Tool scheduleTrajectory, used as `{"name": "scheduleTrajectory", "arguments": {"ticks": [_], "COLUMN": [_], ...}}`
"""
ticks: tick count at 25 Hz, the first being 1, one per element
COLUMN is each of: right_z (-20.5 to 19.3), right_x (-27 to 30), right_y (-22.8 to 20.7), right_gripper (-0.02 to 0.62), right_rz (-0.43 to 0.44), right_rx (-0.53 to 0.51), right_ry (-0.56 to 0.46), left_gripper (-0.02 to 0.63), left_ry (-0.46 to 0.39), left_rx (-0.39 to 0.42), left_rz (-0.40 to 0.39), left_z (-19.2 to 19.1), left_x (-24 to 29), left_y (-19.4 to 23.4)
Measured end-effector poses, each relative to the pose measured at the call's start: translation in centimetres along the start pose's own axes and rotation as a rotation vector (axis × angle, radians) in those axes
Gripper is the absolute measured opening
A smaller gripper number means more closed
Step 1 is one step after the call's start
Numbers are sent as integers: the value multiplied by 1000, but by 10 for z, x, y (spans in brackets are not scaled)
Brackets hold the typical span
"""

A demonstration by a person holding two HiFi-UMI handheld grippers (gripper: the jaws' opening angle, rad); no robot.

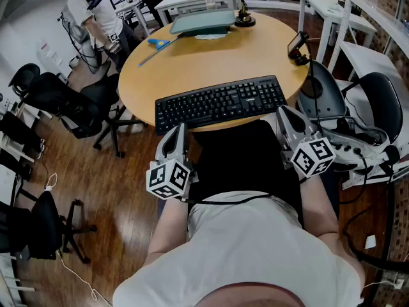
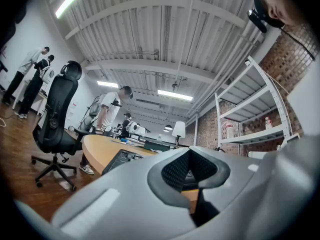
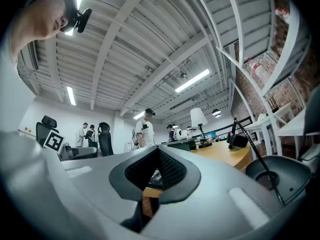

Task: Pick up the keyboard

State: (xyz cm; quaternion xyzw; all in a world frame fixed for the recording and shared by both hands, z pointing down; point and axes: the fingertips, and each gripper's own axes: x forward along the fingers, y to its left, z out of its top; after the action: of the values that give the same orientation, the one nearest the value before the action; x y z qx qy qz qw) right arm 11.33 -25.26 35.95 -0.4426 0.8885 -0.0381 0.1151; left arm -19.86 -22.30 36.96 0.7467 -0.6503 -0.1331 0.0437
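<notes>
A black keyboard [image 1: 220, 103] lies flat near the front edge of the round wooden table [image 1: 211, 62]. My left gripper [image 1: 177, 133] hovers just before the table edge, below the keyboard's left end, jaws shut on nothing. My right gripper [image 1: 285, 114] sits beside the keyboard's right end, also shut and empty. In the left gripper view the closed jaws [image 2: 190, 168] fill the lower frame, with the keyboard [image 2: 120, 160] ahead on the left. The right gripper view shows its closed jaws [image 3: 157, 168] pointing slightly upward across the table.
A lamp [image 1: 243, 5], a grey-green flat item [image 1: 201, 23] and a blue object [image 1: 158, 42] sit at the table's far side. A small black device [image 1: 298, 46] stands at the right rim. Office chairs [image 1: 70, 104] [image 1: 319, 94] flank the table. A person [image 1: 96, 11] stands at the back left.
</notes>
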Motion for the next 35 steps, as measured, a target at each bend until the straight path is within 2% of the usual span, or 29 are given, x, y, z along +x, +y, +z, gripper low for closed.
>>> {"name": "scheduleTrajectory", "arguments": {"ticks": [4, 7, 11, 15, 19, 21, 22, 24, 27, 29, 35], "right_z": [9, 9, 5, 3, -1, -2, -2, -3, -2, -2, 1], "right_x": [19, 24, 25, 29, 34, 35, 36, 36, 34, 33, 31], "right_y": [3, 3, 2, 4, 10, 12, 12, 12, 11, 9, 4], "right_gripper": [3, 2, 3, 3, 3, 3, 3, 3, 2, 2, 3], "right_rz": [14, 15, 13, 18, 33, 38, 39, 38, 36, 32, 13], "right_rx": [24, 33, 50, 51, 50, 49, 49, 50, 47, 47, 48], "right_ry": [-42, -51, -39, -35, -24, -21, -19, -17, -19, -18, -28], "left_gripper": [0, 7, 15, 26, 38, 64, 93, 194, 263, 265, 264], "left_ry": [-27, -50, -91, -91, -72, -62, -63, -72, -71, -53, -8], "left_rx": [9, -31, -142, -276, -398, -469, -506, -597, -755, -822, -926], "left_rz": [57, 155, 277, 329, 344, 338, 326, 292, 273, 292, 305], "left_z": [15, 18, 16, 1, -17, -25, -28, -33, -47, -58, -78], "left_x": [12, 10, -3, -11, -14, -13, -11, -6, 3, 6, 24], "left_y": [23, 47, 80, 103, 119, 123, 123, 122, 121, 123, 124]}}
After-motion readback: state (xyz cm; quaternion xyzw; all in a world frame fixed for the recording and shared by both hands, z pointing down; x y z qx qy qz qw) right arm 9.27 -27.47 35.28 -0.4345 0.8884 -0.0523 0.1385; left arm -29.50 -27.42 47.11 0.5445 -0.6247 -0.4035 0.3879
